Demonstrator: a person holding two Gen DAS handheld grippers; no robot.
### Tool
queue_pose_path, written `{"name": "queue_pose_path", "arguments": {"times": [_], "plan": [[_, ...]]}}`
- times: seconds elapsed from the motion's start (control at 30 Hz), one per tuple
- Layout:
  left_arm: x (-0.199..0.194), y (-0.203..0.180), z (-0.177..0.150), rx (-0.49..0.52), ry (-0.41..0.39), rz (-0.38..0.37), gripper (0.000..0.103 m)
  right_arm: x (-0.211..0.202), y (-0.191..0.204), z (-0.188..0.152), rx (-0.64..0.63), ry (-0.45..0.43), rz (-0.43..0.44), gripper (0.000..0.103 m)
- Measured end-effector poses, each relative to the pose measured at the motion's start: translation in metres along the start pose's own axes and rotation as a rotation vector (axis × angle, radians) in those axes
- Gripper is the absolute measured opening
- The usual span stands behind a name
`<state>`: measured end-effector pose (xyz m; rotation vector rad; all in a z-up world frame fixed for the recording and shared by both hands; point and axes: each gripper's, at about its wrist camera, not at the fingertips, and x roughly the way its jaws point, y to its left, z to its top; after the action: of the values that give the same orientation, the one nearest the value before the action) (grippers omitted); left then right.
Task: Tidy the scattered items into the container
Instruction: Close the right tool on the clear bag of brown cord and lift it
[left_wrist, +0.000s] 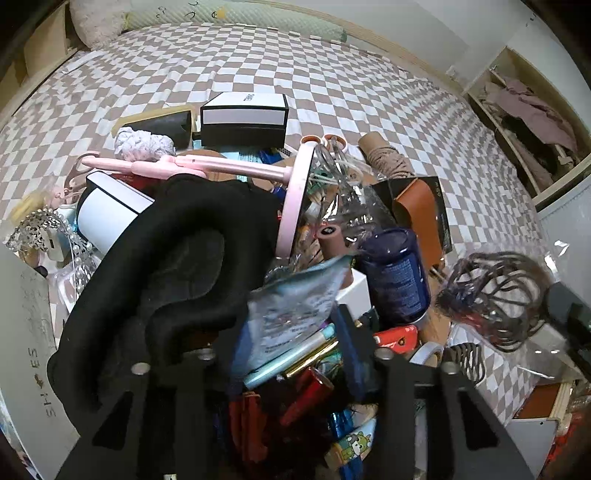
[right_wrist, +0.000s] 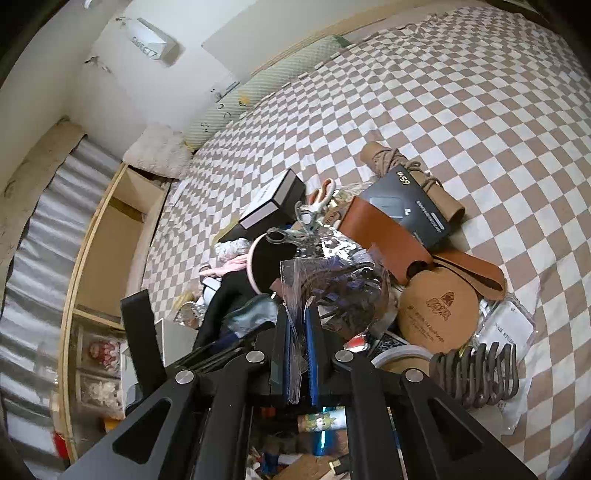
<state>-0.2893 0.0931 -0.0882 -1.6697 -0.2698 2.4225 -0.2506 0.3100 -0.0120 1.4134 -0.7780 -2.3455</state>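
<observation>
Here we count two black-and-white boxes (left_wrist: 243, 118) upper left; our left gripper (left_wrist: 291, 332) pinches a crinkled pale-blue foil packet (left_wrist: 295, 295), our right gripper (right_wrist: 295, 350) a clear plastic bag of dark hair ties (right_wrist: 343, 288), mid-frame over the pile.

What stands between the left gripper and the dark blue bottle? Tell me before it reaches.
A crumpled pale blue packet does. It lies between the fingers of the left gripper, and its upper corner reaches across to the left edge of the dark blue bottle. The rest of the bottle shows uncovered, just beyond the right-hand finger.
</observation>
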Motion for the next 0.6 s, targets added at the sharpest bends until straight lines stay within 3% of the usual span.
{"name": "queue_pose_path", "arguments": {"times": [0.07,0.27,0.47,0.6], "plan": [[0.001,-0.002,-0.001,0.007,0.002,0.026,0.019,-0.003,0.005,-0.001,-0.009,-0.004,0.014,0.009],[-0.003,-0.004,-0.004,0.000,-0.006,0.044,0.014,-0.014,0.019,-0.006,-0.025,-0.020,0.057,0.009],[-0.016,-0.003,-0.004,-0.011,-0.034,0.016,0.007,-0.024,0.031,-0.006,-0.046,-0.043,0.101,0.004],[-0.022,0.000,-0.005,-0.014,-0.044,0.018,0.007,-0.022,0.031,-0.007,-0.053,-0.045,0.079,0.004]]}}
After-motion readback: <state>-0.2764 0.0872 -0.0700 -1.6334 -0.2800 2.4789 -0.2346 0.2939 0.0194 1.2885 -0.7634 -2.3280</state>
